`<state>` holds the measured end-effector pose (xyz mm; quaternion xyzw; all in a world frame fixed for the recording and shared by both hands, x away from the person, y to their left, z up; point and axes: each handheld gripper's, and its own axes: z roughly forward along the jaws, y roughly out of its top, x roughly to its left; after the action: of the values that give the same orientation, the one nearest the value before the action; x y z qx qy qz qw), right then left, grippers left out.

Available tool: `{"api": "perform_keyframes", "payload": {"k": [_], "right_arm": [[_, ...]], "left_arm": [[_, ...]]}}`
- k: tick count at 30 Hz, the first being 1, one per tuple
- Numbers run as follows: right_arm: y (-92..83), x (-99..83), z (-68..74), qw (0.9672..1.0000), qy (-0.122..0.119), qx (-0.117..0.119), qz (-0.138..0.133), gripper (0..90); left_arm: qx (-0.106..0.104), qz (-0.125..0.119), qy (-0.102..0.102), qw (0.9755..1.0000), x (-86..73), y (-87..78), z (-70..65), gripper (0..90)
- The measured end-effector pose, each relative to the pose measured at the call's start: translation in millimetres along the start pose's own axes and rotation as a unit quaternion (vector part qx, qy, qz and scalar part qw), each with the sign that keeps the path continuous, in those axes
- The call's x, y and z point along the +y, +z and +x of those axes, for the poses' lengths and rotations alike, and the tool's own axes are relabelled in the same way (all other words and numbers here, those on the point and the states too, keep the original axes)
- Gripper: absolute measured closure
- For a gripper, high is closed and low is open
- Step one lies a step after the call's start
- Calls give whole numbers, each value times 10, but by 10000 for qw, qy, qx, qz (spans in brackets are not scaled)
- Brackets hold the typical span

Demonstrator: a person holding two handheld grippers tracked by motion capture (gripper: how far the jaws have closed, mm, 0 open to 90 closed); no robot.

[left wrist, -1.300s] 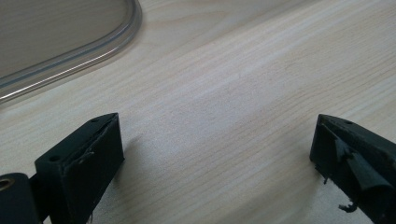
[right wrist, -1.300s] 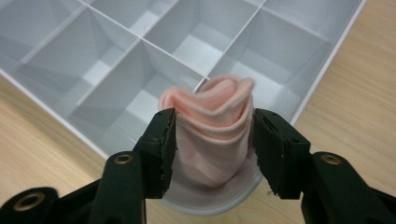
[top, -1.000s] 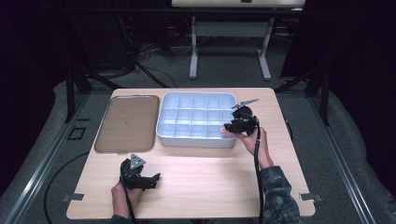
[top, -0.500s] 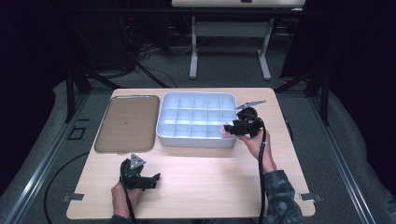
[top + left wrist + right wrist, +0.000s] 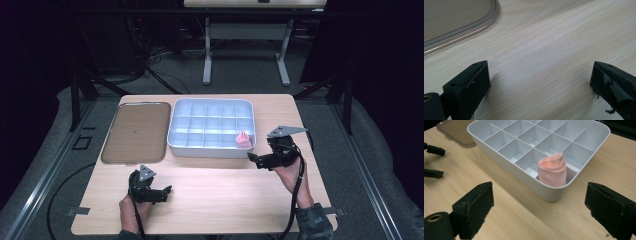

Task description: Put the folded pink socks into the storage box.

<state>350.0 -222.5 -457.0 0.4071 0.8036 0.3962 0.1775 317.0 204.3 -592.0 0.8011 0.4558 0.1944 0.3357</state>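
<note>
So the right gripper (image 5: 254, 159) has backed off from the divided tray (image 5: 174, 131) since a second ago: it was up over the tray's near right corner, now it sits off that corner above bare table (image 5: 225, 190), and its jaws have just been opening, with nothing between them. A rolled pink cloth (image 5: 243, 139) now stands in the corner compartment closest to that gripper, where I couldn't see it before. The left gripper (image 5: 167, 191) hasn't budged, parked low near the front edge. Going big to small: the table, then the tray straight ahead of the right jaws, then the brownish clear lid (image 5: 135, 131) lying flat beyond the left gripper and touching nothing, then the little roll. The relation that matters, I think: from the right gripper view the cloth (image 5: 552, 171) is dead ahead and slightly above the jaw tips, just past the tray wall (image 5: 524, 178), its long axis upright with the loose end on top. The right hand is way nearer to it than the left. Right jaws spread wide and empty, touching nothing. In the left gripper view its jaws are also wide apart, bare wood between them, lid rim (image 5: 461, 30) just ahead, gripping nothing.
</note>
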Motion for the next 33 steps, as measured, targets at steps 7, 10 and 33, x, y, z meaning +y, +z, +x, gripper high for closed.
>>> {"api": "perform_keyframes", "payload": {"k": [7, 10, 33], "right_arm": [[-165, -318, 19, 9999, 11, -111, -58, 0], [-174, -491, 12, 9998, 75, -180, -17, 0], [192, -1488, -268, 9930, 576, -787, 663, 0]], "left_arm": [[-2, 1, 0, 10000, 0, 0, 0, 23], [-2, 1, 1, 10000, 0, 0, 0, 24], [-8, 3, 7, 10000, 1, 1, 2, 23]]}}
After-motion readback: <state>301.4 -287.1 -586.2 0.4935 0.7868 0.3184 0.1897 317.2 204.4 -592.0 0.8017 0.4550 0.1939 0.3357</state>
